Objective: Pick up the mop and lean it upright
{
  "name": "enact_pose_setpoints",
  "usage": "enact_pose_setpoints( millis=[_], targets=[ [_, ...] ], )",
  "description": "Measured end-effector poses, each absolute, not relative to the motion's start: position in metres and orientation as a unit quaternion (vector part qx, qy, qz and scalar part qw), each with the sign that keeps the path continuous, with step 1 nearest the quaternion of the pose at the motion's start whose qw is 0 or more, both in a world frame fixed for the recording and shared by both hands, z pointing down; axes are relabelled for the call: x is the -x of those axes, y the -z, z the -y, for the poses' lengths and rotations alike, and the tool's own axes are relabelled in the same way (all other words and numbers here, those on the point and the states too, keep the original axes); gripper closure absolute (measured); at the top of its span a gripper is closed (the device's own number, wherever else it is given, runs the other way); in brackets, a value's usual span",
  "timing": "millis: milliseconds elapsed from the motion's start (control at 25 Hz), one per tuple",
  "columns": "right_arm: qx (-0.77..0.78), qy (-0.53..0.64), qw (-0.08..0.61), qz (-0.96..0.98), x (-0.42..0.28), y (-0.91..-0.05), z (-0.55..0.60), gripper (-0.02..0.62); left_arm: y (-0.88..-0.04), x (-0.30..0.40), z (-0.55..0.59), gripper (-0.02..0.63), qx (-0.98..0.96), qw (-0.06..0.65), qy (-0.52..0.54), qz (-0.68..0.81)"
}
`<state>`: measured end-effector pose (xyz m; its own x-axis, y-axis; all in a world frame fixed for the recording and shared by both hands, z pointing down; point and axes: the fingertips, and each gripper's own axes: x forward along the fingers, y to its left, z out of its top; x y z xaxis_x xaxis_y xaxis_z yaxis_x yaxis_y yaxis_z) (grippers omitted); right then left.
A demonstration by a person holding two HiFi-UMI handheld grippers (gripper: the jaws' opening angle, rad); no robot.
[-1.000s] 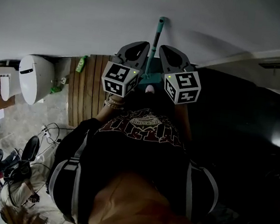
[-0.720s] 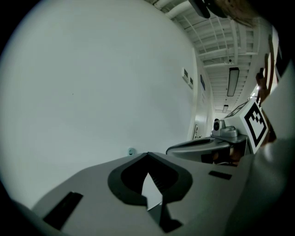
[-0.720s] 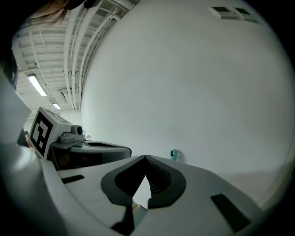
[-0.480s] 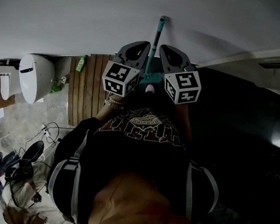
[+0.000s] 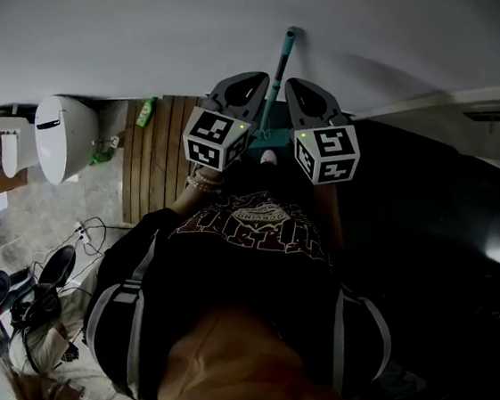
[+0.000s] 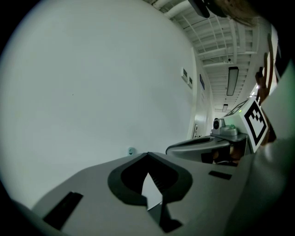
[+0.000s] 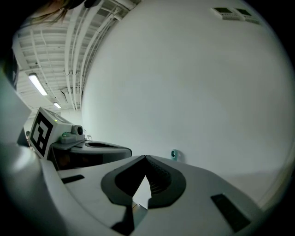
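Looking from the body outward, the person's black printed shirt [image 5: 256, 227] comes first. Just beyond it the left claw [image 5: 248, 85] and the right claw [image 5: 305, 93] are held up side by side. Both claws are pressed together, and each gripper view shows nothing pinched between the jaws.

The mop with the thin teal pole [image 5: 280, 68] rises between them, one claw on each side of it. I cannot tell whether they touch the pole. The top end of the mop rests on the plain white wall [image 5: 145, 21] behind it, so it seems to be leaning upright already. Far to the left of the mop stands a white ceramic toilet [image 5: 60, 139].

I judge that the step in hand is to leave the mop and check that it stands. To do this well, each claw should go straight back from the mop, slowly and without any sideways brush, because a thin pole on a smooth wall may slide.
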<state>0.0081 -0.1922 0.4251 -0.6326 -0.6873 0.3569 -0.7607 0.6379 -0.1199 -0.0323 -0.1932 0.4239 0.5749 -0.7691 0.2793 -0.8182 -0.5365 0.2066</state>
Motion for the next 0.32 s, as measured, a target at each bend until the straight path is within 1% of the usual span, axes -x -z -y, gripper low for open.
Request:
enact_pose_setpoints(
  millis=[320],
  targets=[
    [-0.403, -0.131, 0.146, 0.894, -0.0075, -0.4262, 0.1923, 0.577, -0.4244, 0.0318, 0.1925, 0.560, -0.873, 0.163, -0.077, 0.454]
  ],
)
